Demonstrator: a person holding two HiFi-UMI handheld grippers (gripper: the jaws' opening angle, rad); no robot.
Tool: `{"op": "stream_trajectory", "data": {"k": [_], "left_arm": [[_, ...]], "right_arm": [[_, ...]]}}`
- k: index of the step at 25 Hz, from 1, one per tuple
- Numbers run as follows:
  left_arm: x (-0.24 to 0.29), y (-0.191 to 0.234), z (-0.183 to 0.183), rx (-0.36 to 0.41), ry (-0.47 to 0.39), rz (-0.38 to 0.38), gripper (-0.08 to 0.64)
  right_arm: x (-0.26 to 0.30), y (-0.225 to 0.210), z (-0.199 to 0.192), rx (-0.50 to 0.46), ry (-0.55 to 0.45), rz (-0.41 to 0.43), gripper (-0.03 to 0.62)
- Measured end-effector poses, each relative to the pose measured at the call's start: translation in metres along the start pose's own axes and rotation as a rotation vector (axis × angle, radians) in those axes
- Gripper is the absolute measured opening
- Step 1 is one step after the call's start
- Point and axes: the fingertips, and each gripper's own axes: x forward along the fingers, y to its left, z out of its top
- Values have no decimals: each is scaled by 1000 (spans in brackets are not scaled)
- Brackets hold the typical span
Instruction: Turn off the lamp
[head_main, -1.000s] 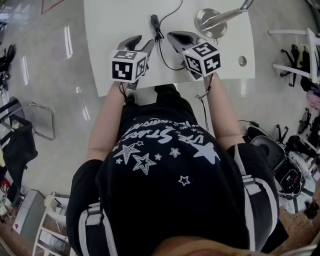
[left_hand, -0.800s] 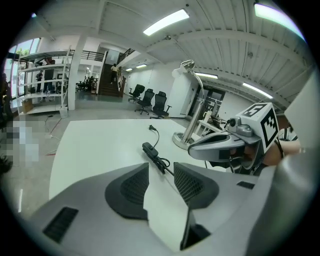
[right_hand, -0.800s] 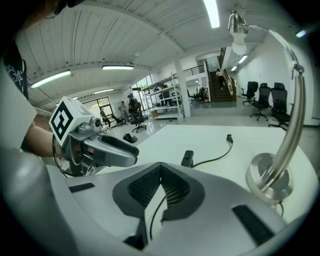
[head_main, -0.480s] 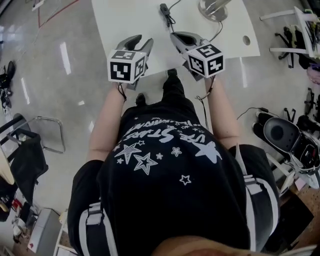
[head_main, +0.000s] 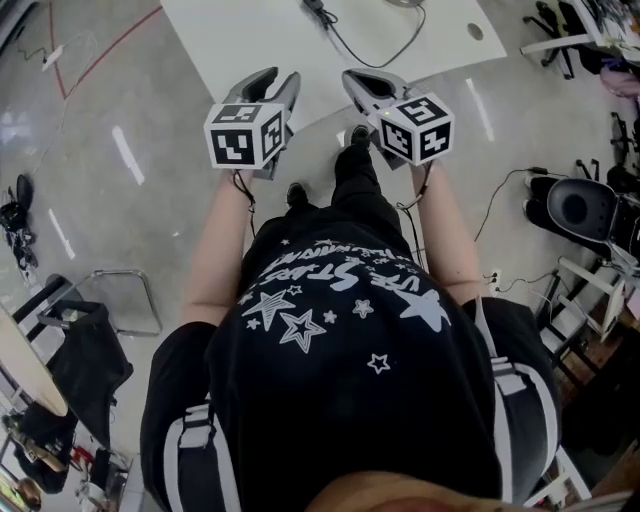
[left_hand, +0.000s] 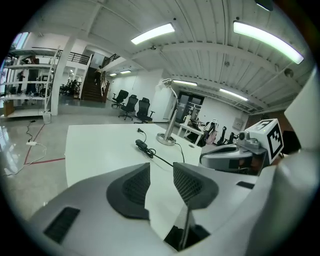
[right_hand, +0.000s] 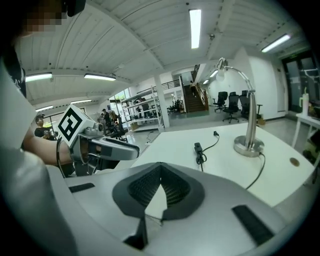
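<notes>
The silver gooseneck lamp (right_hand: 247, 107) stands on its round base (left_hand: 166, 140) at the far side of the white table (head_main: 240, 40). Its black cord (head_main: 375, 55) runs to an inline switch (right_hand: 198, 148) lying on the tabletop; the switch (left_hand: 142, 145) also shows in the left gripper view. I cannot tell whether the lamp is lit. My left gripper (head_main: 282, 76) hangs by the table's near edge, open by a narrow gap and empty. My right gripper (head_main: 350, 75) is beside it, its jaws shut together on nothing. Both are well short of the switch.
A cable hole (head_main: 472, 30) sits near the table's right corner. On the floor, a round black device (head_main: 585, 205) with cables lies at the right. A metal-framed chair (head_main: 90, 310) stands at the left. Office chairs (left_hand: 131, 106) line the far hall.
The table, lamp and switch have slid up and out toward the head view's top edge as the person drew back. Both grippers now hang at the table's near edge.
</notes>
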Motion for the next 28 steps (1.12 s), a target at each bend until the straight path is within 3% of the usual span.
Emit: {"op": "stream_trajectory", "data": {"k": [6, 14, 28], "left_arm": [[-12, -15, -2, 8, -13, -28, 112], [-19, -26, 6, 36, -60, 23, 11], [-58, -75, -3, 65, -78, 61, 11]], "right_arm": [[-30, 10, -8, 53, -30, -38, 5], [-57, 13, -12, 67, -76, -41, 5], [-101, 30, -23, 93, -125, -3, 5]]}}
